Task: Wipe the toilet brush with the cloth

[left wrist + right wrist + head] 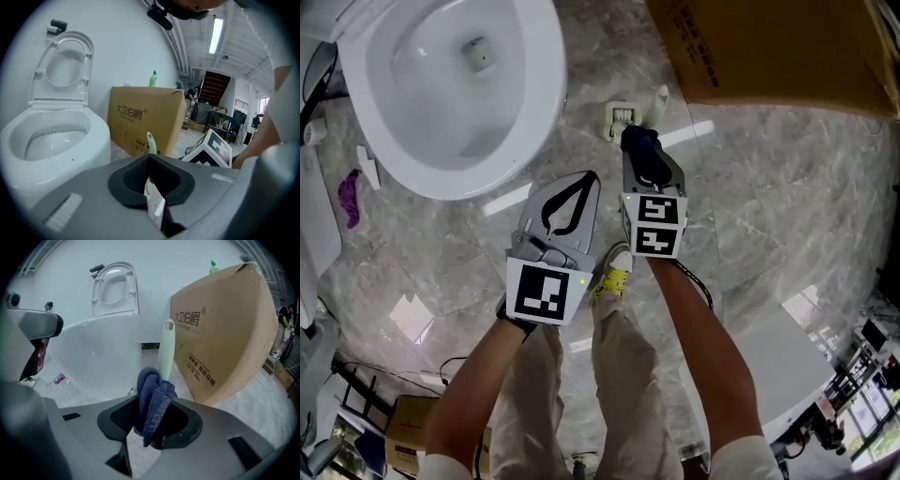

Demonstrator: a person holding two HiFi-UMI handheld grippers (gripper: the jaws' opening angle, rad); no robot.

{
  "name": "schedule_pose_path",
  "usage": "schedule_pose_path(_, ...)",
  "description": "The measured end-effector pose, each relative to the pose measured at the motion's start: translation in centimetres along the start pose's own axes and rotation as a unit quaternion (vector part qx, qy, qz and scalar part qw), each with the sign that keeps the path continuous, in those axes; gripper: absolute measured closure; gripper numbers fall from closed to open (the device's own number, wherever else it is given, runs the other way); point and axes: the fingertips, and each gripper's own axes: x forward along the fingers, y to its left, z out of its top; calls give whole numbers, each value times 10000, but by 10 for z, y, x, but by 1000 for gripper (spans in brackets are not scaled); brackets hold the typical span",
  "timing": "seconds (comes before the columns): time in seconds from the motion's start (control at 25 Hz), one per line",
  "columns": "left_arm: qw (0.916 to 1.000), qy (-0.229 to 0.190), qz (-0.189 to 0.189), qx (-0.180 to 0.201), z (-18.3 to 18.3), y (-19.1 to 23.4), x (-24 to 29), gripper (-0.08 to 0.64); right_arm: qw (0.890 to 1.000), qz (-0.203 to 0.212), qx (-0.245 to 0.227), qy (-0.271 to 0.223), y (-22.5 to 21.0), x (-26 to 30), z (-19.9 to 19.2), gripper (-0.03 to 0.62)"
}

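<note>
Your right gripper (152,420) has its jaws clenched on the cloth (151,397), a dark blue wad that sticks out past the tips. The brush (166,350) stands upright in its holder (620,116) on the floor (769,216). It is at 12 o'clock from that gripper, between the toilet (539,122) at 10 o'clock and the box (769,47) at 2 o'clock. The cloth looks close against the lower handle, though no view settles whether they touch.

Your left gripper (149,158) hangs at 9 o'clock of the right one, jaws pressed together on nothing. I'd judge that the main risk, because nothing steadies the brush. It's a tall, light handle in a small holder. A sideways push from the cloth may tip the whole thing over or slide it across the smooth stone, and an upward stroke may lift the brush out of the holder.

The second risk is the grip on the cloth. Only a fold seems pinched, and drag along the handle could pull it free. The wad is also narrow, so a stroke on one side would leave the far side unwiped. The box is close at 2 o'clock, so a wide swing round the handle could knock the gripper into it.
</note>
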Motion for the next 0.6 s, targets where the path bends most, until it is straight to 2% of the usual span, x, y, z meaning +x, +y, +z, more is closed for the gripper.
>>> schedule_pose_path(0.6, 9998, 37, -165, -43, -78, 14, 49, 560, 9999, 64, 17, 129, -3, 72, -54, 454)
